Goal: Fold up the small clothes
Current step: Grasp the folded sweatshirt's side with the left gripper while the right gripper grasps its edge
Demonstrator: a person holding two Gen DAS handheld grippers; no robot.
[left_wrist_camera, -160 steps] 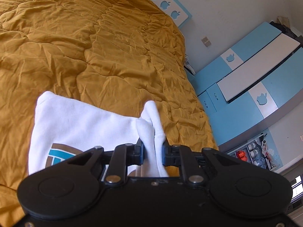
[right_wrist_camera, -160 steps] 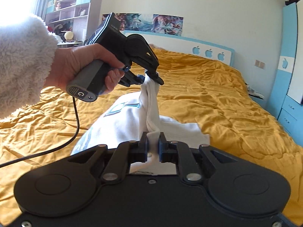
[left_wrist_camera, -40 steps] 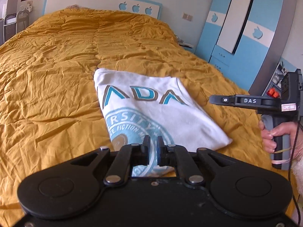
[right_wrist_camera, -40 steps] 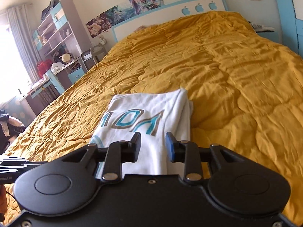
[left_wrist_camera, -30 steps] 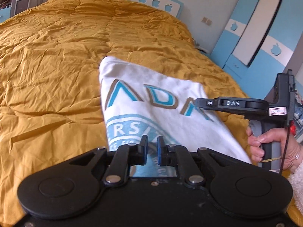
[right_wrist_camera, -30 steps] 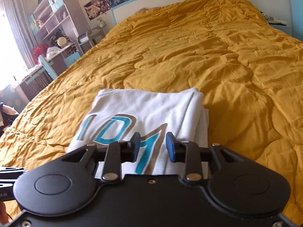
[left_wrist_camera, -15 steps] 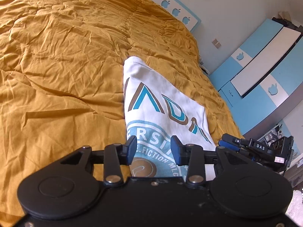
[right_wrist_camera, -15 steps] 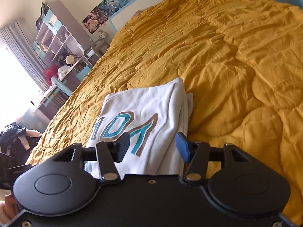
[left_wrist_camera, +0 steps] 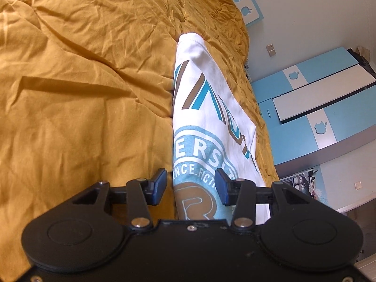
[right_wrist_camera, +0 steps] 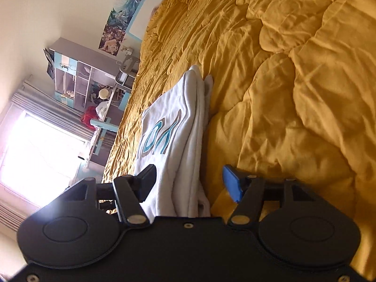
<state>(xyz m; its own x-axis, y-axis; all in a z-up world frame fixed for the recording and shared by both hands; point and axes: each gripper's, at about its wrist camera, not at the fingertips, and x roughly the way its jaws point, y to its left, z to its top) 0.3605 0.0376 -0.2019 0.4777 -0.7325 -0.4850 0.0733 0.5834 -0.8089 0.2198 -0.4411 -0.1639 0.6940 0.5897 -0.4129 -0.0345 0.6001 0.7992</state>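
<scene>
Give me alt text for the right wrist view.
The open right claw straddles the layered edge of a folded white shirt lying on a mustard quilt, gripping nothing. Shelves and a bright window sit at left.

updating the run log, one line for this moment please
left hand-held gripper: open | right hand-held gripper: open | white printed t-shirt: folded on mustard quilted bedspread

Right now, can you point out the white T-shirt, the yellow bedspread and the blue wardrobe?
white T-shirt (left_wrist_camera: 202, 145): left wrist view, on its round printed logo.
yellow bedspread (right_wrist_camera: 305, 82): right wrist view, on a bare wrinkled stretch.
blue wardrobe (left_wrist_camera: 303, 127): left wrist view, on a blue door panel.
</scene>
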